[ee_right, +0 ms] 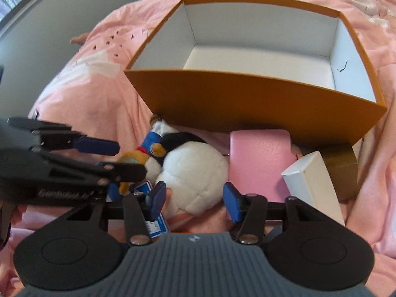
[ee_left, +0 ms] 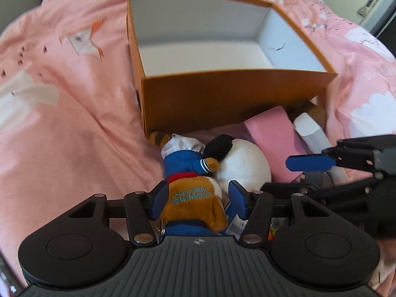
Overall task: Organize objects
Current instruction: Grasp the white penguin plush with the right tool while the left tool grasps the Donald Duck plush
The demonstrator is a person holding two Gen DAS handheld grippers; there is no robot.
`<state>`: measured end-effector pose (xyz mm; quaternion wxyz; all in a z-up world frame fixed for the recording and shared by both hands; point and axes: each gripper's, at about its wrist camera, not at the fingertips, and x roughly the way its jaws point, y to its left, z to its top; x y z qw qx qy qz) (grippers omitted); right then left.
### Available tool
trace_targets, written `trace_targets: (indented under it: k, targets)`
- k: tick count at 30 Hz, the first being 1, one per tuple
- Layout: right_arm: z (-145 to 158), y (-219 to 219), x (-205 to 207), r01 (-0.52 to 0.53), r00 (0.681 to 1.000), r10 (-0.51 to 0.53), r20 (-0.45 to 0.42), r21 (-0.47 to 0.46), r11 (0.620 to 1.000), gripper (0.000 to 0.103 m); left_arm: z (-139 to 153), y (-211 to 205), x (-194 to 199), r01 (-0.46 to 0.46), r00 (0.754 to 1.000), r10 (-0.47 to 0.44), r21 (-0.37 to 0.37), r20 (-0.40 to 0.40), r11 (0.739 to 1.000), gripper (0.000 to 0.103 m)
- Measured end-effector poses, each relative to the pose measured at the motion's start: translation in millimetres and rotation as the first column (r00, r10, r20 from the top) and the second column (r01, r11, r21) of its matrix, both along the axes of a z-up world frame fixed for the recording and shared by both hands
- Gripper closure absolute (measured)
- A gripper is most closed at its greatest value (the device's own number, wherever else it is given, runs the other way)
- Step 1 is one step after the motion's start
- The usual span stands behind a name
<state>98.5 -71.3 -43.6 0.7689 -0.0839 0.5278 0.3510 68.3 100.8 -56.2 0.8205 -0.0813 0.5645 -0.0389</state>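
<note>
From my left gripper (ee_left: 198,199) I see the brown plush (ee_left: 191,198) lying on the bed just in front of the orange box (ee_left: 222,99), between my fingers, which look clamped on its flanks. My right gripper (ee_right: 194,201) straddles the white plush ball (ee_right: 195,170), fingers parted, not clearly pressing. Only the right view shows the white carton (ee_right: 314,180) beside the pink box (ee_right: 259,163), below the orange box's corner.

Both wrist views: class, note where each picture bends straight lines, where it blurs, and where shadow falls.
Left wrist view: the fisheye bows the orange box rim, its near edge smeared; shadow pools under the box above the pink case. Right wrist view: the same bowing, the left gripper blurred, dark corners framing the pink bedspread.
</note>
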Motion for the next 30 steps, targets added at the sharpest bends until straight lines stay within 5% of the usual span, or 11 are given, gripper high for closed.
trace_targets:
  k: [12, 17, 30]
  targets:
    - [-10.5, 17.5, 3.4, -0.09, 0.996, 0.09, -0.008, -0.053, 0.995, 0.049, -19.5, 2.0, 9.0, 0.014, 0.999, -0.013, 0.05, -0.033, 0.999, 0.035]
    - [-12.5, 29.7, 8.7, -0.075, 0.996, 0.073, -0.054, -0.053, 0.996, 0.035, -11.5, 17.5, 0.3, -0.051, 0.999, 0.051, 0.013, 0.019, 0.999, 0.042]
    - [-24.0, 72.1, 3.4, -0.053, 0.998, 0.059, 0.026, -0.193, 0.98, 0.005, -10.9, 37.4, -4.5, -0.108, 0.993, 0.11, -0.039, 0.048, 0.993, 0.047]
